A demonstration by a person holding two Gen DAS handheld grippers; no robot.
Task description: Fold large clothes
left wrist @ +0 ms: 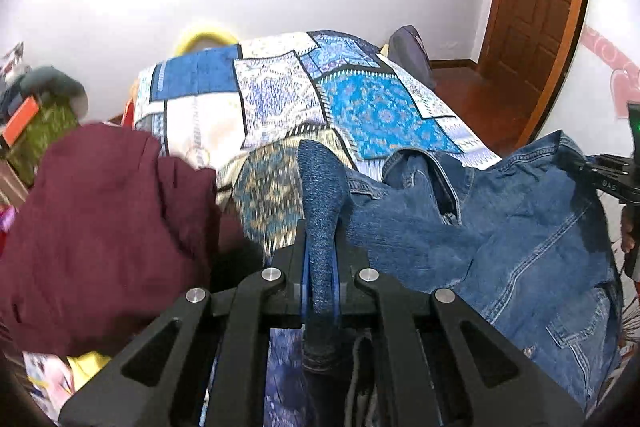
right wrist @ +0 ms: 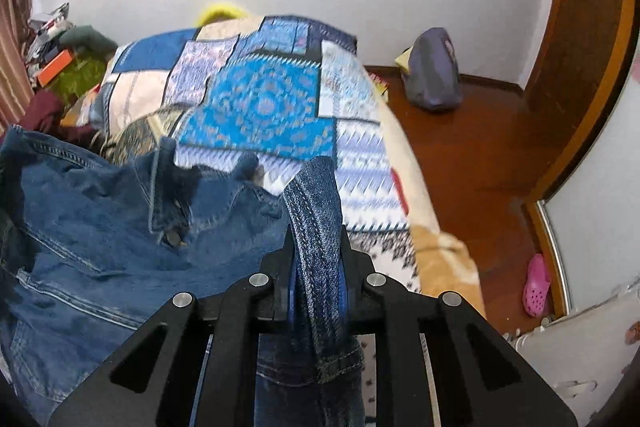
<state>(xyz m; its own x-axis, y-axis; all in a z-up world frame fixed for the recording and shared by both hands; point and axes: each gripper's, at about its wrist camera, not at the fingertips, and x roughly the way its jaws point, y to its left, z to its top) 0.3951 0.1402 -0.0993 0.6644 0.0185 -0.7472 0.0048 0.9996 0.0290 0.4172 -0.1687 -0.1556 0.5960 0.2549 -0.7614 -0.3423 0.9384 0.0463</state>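
A blue denim jacket (left wrist: 500, 227) hangs lifted above the bed, stretched between both grippers. My left gripper (left wrist: 322, 255) is shut on a folded denim edge that sticks up between its black fingers. In the right wrist view the same denim jacket (right wrist: 100, 239) spreads to the left, collar facing up. My right gripper (right wrist: 316, 247) is shut on another thick seamed edge of it. The right gripper's body (left wrist: 616, 175) shows at the far right of the left wrist view.
A bed with a blue patchwork quilt (left wrist: 304, 95) fills the middle. A maroon garment (left wrist: 104, 227) lies at its left. Clutter (right wrist: 60, 63) sits by the left wall. A wooden door (left wrist: 536, 15), a grey bag (right wrist: 434, 71) and a pink shoe (right wrist: 536, 285) stand on the brown floor.
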